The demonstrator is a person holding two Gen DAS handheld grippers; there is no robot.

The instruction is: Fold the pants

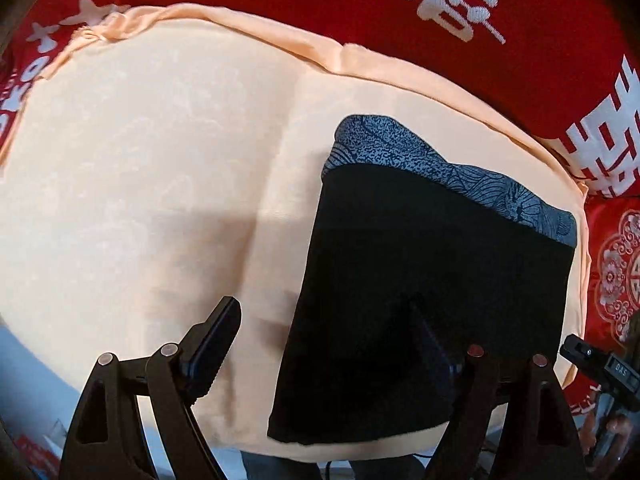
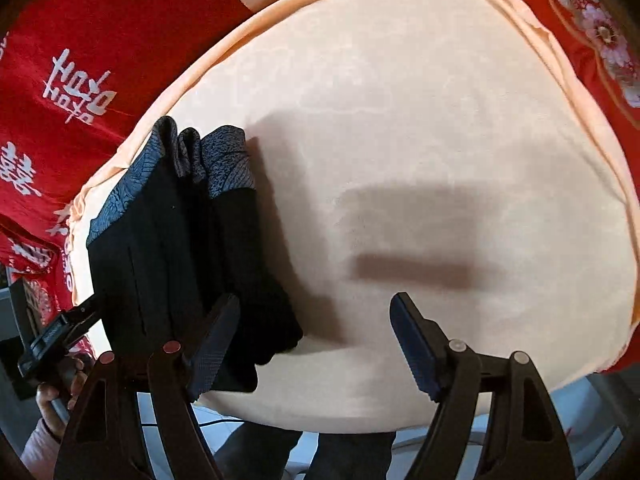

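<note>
Both wrist views, taken over the folding surface. I see no container in either view. The pants (image 1: 420, 280), black with a grey patterned waistband (image 1: 452, 176), lie folded in a compact stack on the peach cloth (image 1: 160, 184), near its front edge and toward one side; in the right wrist view the same stack (image 2: 180, 260) shows several layers along its edge. My left gripper (image 1: 332, 344) hangs over the stack with its jaws spread wide, one finger (image 1: 212, 344) over bare cloth, the other dark against the black fabric. My right gripper (image 2: 312, 344) hangs just beside the stack, jaws likewise spread and holding nothing, its shadow on the cloth. The peach cloth covers a padded surface that rests on a red bedspread (image 1: 360, 12) printed with white characters. Pale floor (image 2: 580, 408) shows below the front edge.
</note>
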